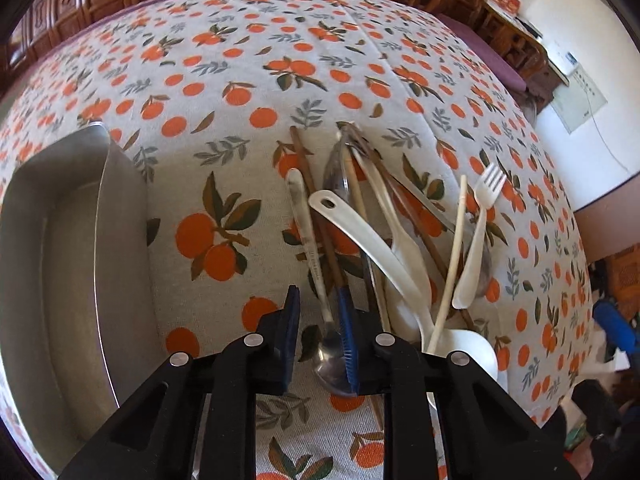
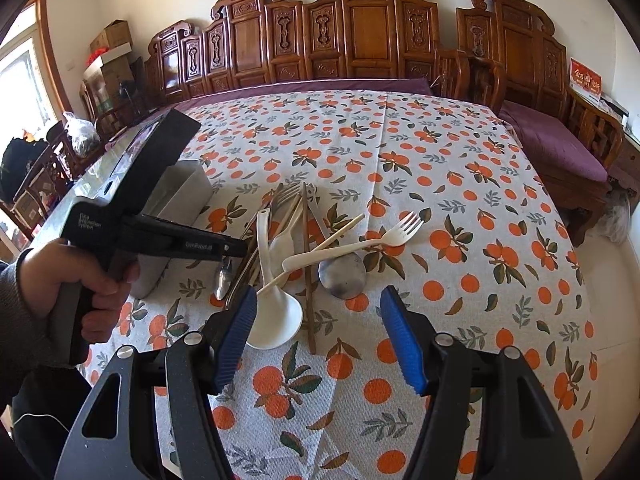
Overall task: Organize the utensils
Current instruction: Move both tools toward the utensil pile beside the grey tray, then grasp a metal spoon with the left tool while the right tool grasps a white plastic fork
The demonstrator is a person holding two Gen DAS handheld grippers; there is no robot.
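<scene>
A heap of utensils lies on the orange-print tablecloth: a white soup spoon, a white fork, brown chopsticks, metal forks and a round steel spoon bowl. My left gripper points steeply down at the heap's left side. Its pads stand a narrow gap apart, with the neck of a metal spoon between them, against the right pad. In the right wrist view a hand holds that left gripper over the metal spoon. My right gripper hovers open above the heap's near edge, holding nothing.
A steel tray with high walls stands left of the heap, also seen behind the left gripper as the tray. A carved wooden bench with purple cushions runs along the far and right table edges. Boxes are stacked at the far left.
</scene>
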